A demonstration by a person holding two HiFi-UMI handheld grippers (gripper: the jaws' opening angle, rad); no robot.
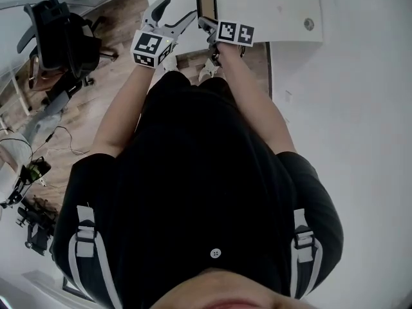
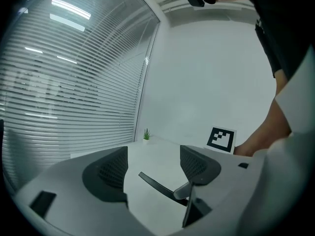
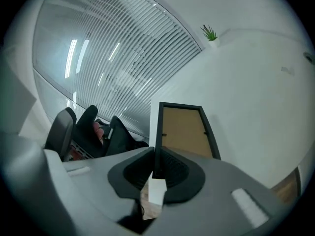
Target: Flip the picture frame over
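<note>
The picture frame (image 1: pixel 206 5) has a black rim and a brown backing board. It is lifted above the white table (image 1: pixel 283 15), and its backing (image 3: pixel 184 129) faces the right gripper view. My right gripper (image 1: pixel 206 22) is shut on the frame's lower edge, with the rim pinched between the pads (image 3: pixel 155 168). My left gripper (image 1: pixel 177 10) stands open just left of the frame. In the left gripper view the frame shows only as a thin black edge (image 2: pixel 157 183) beyond the open jaws (image 2: pixel 152 168), and no pad touches it.
A black office chair (image 1: pixel 58 37) stands on the wooden floor at the left, also seen as a chair (image 3: pixel 88 132) past the table's edge. A small green plant (image 3: pixel 209 32) sits at the table's far end by the window blinds. A white wall runs along the right.
</note>
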